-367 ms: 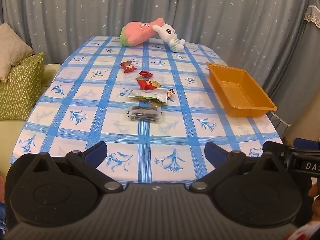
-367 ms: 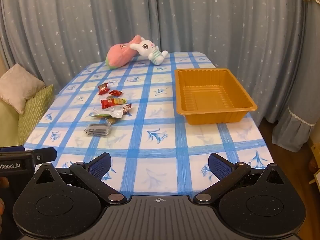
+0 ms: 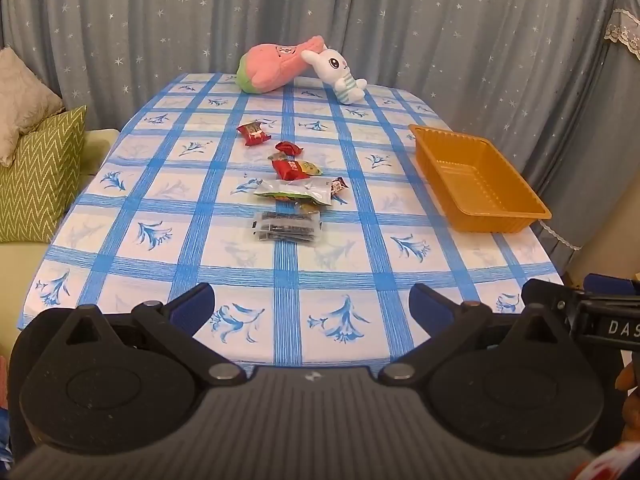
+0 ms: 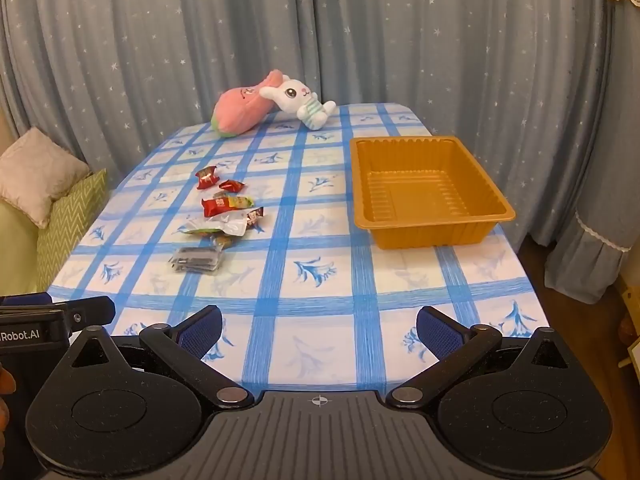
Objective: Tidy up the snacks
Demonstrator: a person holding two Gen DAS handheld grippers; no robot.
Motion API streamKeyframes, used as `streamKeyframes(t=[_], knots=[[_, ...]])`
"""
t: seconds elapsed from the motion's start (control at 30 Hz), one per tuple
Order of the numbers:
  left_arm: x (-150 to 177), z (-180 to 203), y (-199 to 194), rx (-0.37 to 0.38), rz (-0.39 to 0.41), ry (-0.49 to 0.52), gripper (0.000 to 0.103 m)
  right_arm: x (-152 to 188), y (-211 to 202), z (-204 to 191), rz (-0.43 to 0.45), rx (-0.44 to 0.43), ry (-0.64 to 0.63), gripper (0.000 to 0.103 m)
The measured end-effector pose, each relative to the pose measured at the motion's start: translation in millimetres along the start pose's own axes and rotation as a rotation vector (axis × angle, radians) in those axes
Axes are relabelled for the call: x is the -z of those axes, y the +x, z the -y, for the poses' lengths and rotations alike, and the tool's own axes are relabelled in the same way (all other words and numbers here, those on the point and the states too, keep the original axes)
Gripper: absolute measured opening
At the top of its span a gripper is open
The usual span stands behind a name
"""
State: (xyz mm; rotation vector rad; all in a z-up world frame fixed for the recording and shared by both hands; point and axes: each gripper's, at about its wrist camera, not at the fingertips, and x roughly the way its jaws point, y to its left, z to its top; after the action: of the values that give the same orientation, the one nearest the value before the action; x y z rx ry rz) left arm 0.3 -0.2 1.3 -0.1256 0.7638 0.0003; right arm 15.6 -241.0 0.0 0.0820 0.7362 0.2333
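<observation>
Left gripper (image 3: 310, 308) and right gripper (image 4: 318, 330): jaws spread wide, nothing between, near bench (image 3: 280, 280) front edge. Snacks (image 3: 292, 184) clustered mid-bench; tray (image 4: 432, 224) empty at right edge. Risks: overlapping wrappers lifting together; slick foil slipping; light tray sliding off edge.

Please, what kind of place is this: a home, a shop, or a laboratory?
Most likely a room in a home. A table with a blue checked cloth stands before star-printed curtains; cushions lie on a sofa beside it, and plush toys sit at its far end.
</observation>
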Motion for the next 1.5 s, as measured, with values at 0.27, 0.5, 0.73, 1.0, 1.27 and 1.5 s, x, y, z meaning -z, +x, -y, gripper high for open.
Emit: streamKeyframes(t=[0.27, 0.5, 0.73, 1.0, 1.27, 1.5], knots=[[0.5, -0.4, 6.2, 0.007, -0.004, 0.009, 0.103, 1.3, 0.8, -2.7, -0.001, 0.0, 0.001, 0.103], [1.3, 2.9, 1.2, 0.01, 0.0, 0.008, 0.103, 1.1, 1.5, -2.3, -0.001, -0.001, 0.006, 0.103], [1.6, 4.5, 1.3, 0.013, 0.0, 0.008, 0.103, 1.3, 1.2, -2.5, -0.001, 0.0, 0.005, 0.103], [1.5, 4.9, 1.3, 0.013, 0.0, 0.007, 0.103, 1.2, 1.3, -2.6, 0.0, -0.001, 0.006, 0.103], [1.7, 5.1, 1.4, 0.012, 0.001, 0.006, 0.103, 1.2, 1.2, -3.0, 0.0, -0.001, 0.005, 0.103], [1.5, 5.9, 1.4, 0.014, 0.001, 0.005, 0.103, 1.4, 1.2, -2.9, 0.0, -0.001, 0.006, 0.103]])
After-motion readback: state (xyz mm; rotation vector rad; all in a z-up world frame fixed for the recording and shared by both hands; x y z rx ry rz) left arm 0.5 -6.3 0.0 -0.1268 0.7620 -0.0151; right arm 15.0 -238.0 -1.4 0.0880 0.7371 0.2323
